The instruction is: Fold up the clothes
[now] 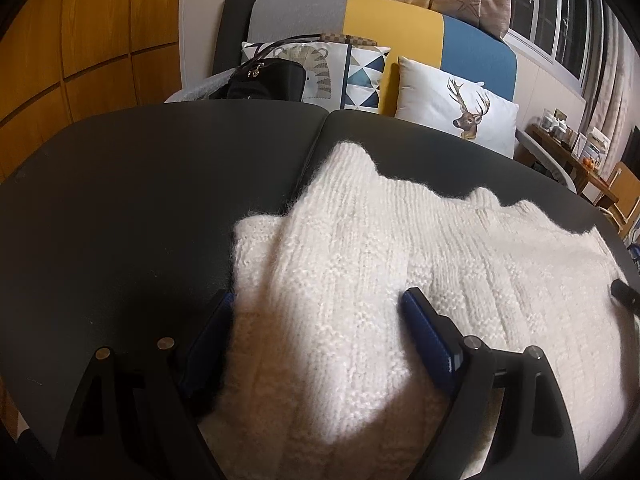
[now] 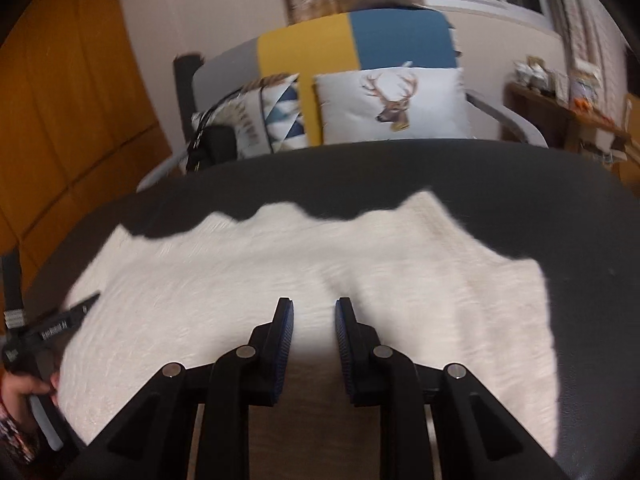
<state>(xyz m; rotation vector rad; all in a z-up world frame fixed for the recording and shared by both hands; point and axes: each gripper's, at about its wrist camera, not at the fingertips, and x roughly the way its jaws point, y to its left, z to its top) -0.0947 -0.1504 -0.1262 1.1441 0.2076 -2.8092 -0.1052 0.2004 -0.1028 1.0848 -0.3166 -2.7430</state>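
A fluffy white knit sweater [image 1: 400, 248] lies spread on the dark table [image 1: 140, 200], with a sleeve folded in over its left part. My left gripper [image 1: 320, 306] is open wide just above it. One blue-padded finger [image 1: 218, 320] is at the sweater's left edge, the other rests on the knit, and the folded sleeve bulges between them. In the right wrist view the sweater [image 2: 360, 264] is blurred. My right gripper [image 2: 314, 308] hovers over its near edge, open by a narrow gap with nothing pinched. The left gripper [image 2: 52, 328] and a hand [image 2: 20, 390] show at the far left.
Beyond the table's far edge stands a grey, yellow and blue sofa [image 1: 392, 20] with a deer cushion [image 1: 460, 108], patterned cushions and a black handbag [image 1: 264, 80]. Wooden cabinet doors [image 1: 80, 40] fill the left. A cluttered side table [image 1: 572, 152] stands at the right.
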